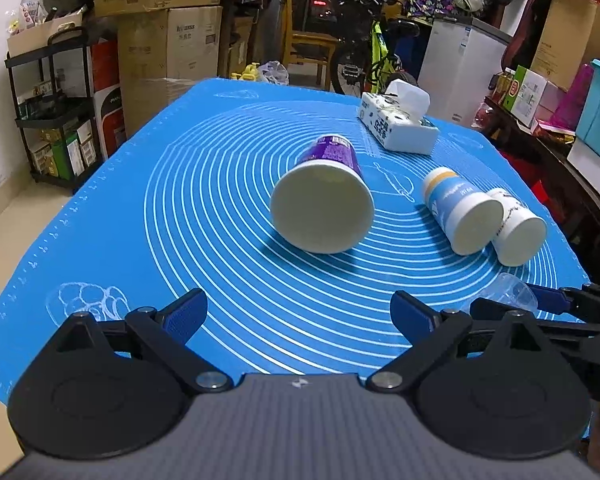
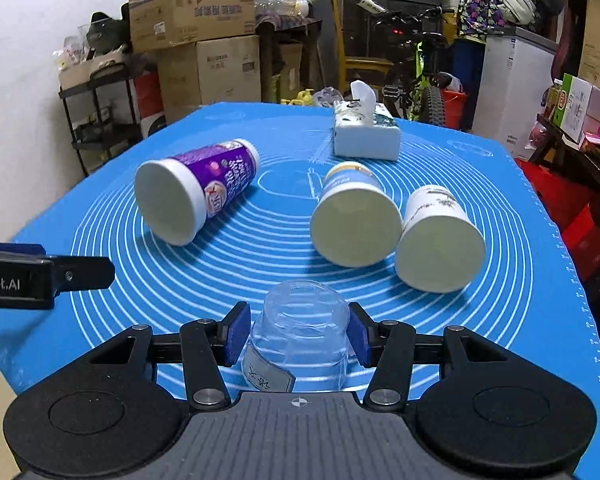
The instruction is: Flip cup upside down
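A clear plastic cup [image 2: 300, 332] with a label stands upside down on the blue mat [image 2: 260, 268], held between the blue pads of my right gripper [image 2: 298, 334], which is shut on it. It also shows in the left wrist view [image 1: 508, 294] at the right. My left gripper [image 1: 298, 318] is open and empty above the mat's near part. A purple paper cup [image 1: 324, 196] lies on its side ahead of it, mouth toward me. A blue-and-white cup [image 1: 458, 212] and a white cup [image 1: 516, 228] lie on their sides to the right.
A tissue pack [image 1: 398, 120] lies at the mat's far side. Cardboard boxes [image 1: 168, 48], a black shelf [image 1: 56, 112] and a bicycle [image 1: 376, 56] stand beyond the table. My left gripper [image 2: 40, 276] shows at the left in the right wrist view.
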Demonstrator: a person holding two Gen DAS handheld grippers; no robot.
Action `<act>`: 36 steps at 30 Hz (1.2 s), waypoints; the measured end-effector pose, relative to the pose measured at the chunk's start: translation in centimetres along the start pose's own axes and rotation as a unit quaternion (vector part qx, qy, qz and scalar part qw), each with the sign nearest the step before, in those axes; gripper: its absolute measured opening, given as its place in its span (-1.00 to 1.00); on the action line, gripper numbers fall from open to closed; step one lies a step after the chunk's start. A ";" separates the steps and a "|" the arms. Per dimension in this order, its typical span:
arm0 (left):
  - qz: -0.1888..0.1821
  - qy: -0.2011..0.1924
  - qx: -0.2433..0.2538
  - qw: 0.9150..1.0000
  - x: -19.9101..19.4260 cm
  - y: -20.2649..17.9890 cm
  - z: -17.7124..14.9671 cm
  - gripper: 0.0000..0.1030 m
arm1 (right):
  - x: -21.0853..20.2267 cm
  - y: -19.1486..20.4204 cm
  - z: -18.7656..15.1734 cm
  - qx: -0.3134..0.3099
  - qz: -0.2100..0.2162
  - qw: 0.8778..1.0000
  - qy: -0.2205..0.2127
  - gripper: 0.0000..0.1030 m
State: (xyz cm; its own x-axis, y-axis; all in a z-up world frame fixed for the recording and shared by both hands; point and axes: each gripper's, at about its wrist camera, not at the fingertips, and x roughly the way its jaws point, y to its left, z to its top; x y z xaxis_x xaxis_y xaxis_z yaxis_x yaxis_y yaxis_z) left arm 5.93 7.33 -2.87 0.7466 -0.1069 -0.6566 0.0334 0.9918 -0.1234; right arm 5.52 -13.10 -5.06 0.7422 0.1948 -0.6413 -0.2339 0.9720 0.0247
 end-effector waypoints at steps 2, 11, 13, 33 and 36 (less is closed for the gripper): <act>0.000 0.004 0.002 1.000 -0.1 -0.2 -0.2 0.89 | 0.0 0.0 -0.1 -0.001 0.000 1.000 0.002 0.09; 0.000 0.007 0.010 1.000 -1.0 -0.9 -0.7 0.89 | -0.6 -0.5 -0.1 0.007 0.001 1.000 0.007 0.36; -0.001 0.006 0.010 1.000 -1.4 -1.2 -0.9 0.89 | -1.3 -0.9 -0.2 0.012 0.003 1.000 0.003 0.42; -0.017 0.012 0.080 0.997 -6.0 -7.9 -4.4 0.89 | -10.3 -4.7 -3.6 0.025 -0.039 0.999 -0.008 0.58; -0.017 0.015 0.092 0.995 -6.3 -8.6 -4.9 0.89 | -10.8 -4.9 -4.0 0.026 -0.038 0.999 -0.005 0.58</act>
State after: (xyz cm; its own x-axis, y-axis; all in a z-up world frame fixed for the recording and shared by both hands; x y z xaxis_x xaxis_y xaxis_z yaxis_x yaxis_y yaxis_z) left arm -2.31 -0.86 -1.32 0.7232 -0.1393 -0.6765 0.1816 0.9833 -0.0083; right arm -3.87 -20.49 -1.36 0.7626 0.1210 -0.6355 -0.1433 0.9895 0.0164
